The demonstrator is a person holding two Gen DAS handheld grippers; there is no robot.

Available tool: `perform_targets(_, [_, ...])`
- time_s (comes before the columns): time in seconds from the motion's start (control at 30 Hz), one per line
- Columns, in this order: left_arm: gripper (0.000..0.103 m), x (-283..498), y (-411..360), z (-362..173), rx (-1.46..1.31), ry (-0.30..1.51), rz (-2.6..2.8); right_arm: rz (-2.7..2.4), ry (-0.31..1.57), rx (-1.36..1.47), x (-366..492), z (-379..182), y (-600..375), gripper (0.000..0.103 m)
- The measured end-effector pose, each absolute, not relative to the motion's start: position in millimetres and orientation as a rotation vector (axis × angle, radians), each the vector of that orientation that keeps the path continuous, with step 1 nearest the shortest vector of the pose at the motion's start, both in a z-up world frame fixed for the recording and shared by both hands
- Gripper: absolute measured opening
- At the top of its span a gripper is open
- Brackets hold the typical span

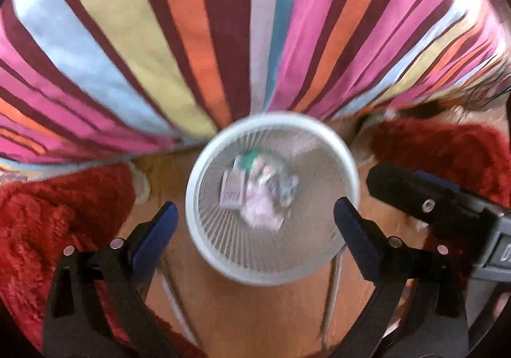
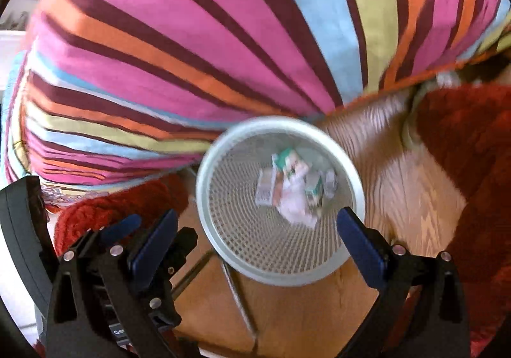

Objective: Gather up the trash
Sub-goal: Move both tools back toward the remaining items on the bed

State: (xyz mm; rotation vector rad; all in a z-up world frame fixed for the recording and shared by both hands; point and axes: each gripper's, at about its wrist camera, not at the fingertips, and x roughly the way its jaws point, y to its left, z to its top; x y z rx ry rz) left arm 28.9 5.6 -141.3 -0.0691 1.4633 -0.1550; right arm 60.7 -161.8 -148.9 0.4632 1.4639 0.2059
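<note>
Trash (image 1: 255,188), crumpled paper and small cartons, lies at the bottom of the white mesh bin (image 1: 348,166) on the wood floor (image 1: 255,310), beside the striped bedspread (image 1: 191,38) and red rug (image 1: 48,214). Left gripper (image 1: 255,217) and right gripper (image 2: 257,228) both hang above it, jaws wide apart, nothing between them. Risk: a low finger clips the rim and tips the light bin, spilling trash.

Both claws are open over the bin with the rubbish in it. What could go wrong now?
1. The white mesh bin stands close against the striped bedding, so a stray nudge from the left gripper or right gripper might tip it and spill the trash.
2. The red shaggy rug lies beside it; fingers could snag there.
</note>
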Motion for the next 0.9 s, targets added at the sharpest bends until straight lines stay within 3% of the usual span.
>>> perform_targets(0.23, [0.095, 27.6, 6.5, -71.2, -0.047, 1.116, -0.166, 0.256, 1.175, 0.416, 61.0, -84.7, -177.6, 0.095])
perform_targets(0.47, [0.095, 43.4, 24.1, -6.8, 0.075, 0.835, -0.073, 0.230, 0.813, 0.197, 74.8, -2.3, -184.0, 0.096])
perform_targets(0.7, [0.095, 89.2, 47.4, 27.5, 0.059, 0.761, -0.072, 0.278, 0.671, 0.099, 110.4, 34.7, -173.2, 0.096])
perform_targets(0.9, [0.095, 132.1, 62.5, 39.8, 0.038, 0.732, -0.085, 0.276, 0.671, 0.082, 141.5, 51.8, -162.5, 0.096])
